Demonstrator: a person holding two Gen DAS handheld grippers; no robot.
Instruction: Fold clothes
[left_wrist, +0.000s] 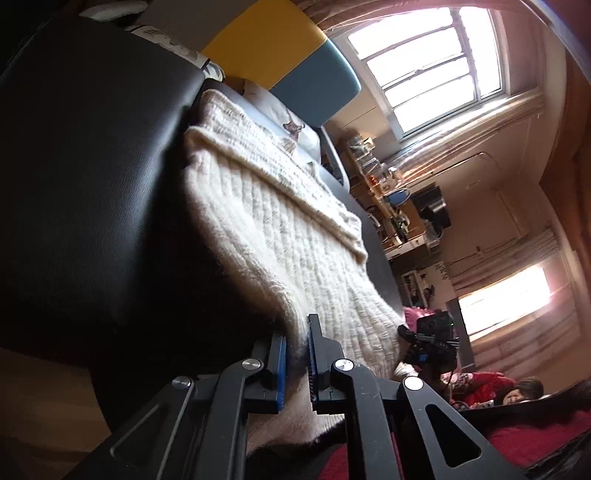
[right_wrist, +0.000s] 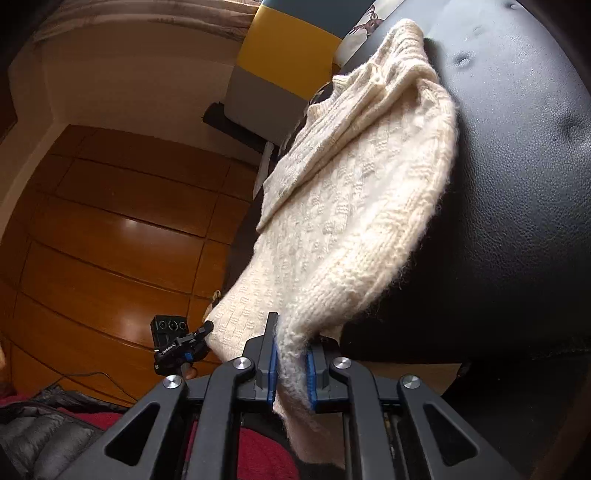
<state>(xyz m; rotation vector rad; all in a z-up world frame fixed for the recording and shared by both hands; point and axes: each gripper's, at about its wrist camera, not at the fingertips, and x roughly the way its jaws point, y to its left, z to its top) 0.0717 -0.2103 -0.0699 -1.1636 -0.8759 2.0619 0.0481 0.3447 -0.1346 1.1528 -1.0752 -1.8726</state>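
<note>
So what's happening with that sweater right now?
A person holds a gripper in each hand, and both are clamped on the near edge of a cream knit sweater. The left gripper and right gripper each pinch a corner. The rest of it lies draped on a black padded seat, with part already doubled over. The fold isn't finished yet.

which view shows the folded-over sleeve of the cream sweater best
The right wrist view: the sleeve lies folded across the cream sweater, seen whole. The left wrist view shows only its edge at a low angle.

No legible txt anywhere.
</note>
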